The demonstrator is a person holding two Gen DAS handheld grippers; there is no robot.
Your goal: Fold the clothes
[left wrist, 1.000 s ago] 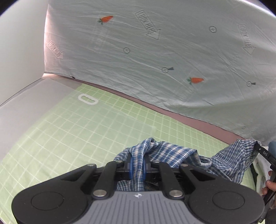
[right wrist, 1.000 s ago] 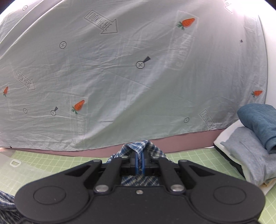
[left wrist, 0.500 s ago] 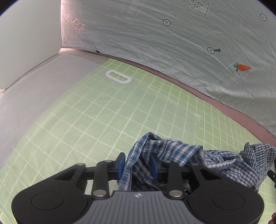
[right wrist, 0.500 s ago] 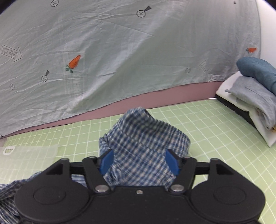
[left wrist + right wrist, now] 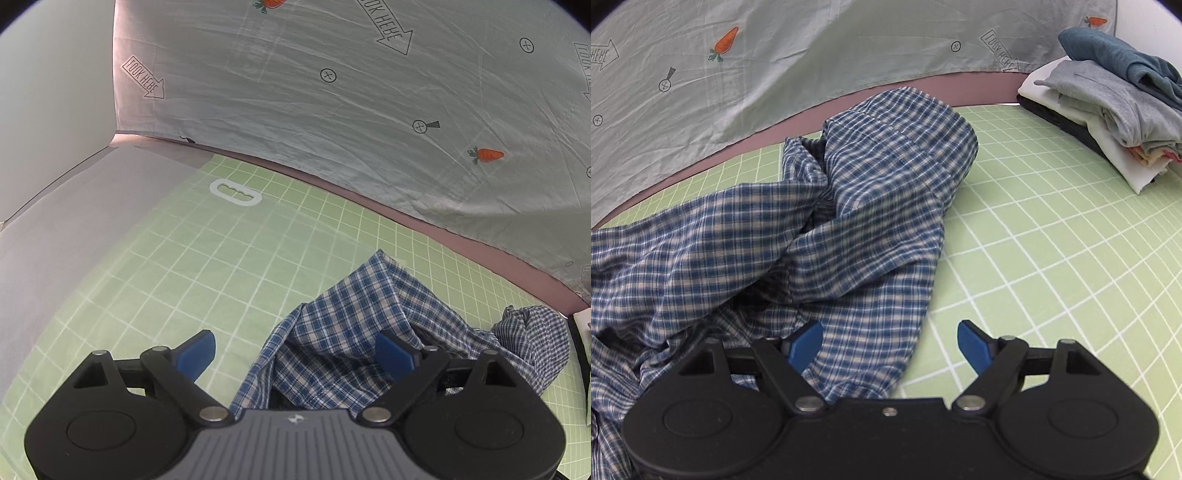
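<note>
A blue and white checked shirt (image 5: 354, 332) lies crumpled on the green grid mat (image 5: 184, 280). It also shows in the right wrist view (image 5: 849, 206), bunched in a heap. My left gripper (image 5: 295, 352) is open, low over the shirt's left edge, with cloth lying loose between the blue pads (image 5: 393, 356). My right gripper (image 5: 890, 345) is open over the shirt's right edge, its left pad (image 5: 805, 343) above cloth and its right pad over bare mat. Neither holds anything.
A stack of folded clothes (image 5: 1108, 99) sits at the mat's far right. A pale printed sheet (image 5: 369, 110) hangs behind the mat. A clear plastic sheet with a white handle cutout (image 5: 235, 192) lies on the mat's far left.
Both grippers were shut on the shirt and held it up. They lowered, opened wide and let it drop onto the mat in a heap.
</note>
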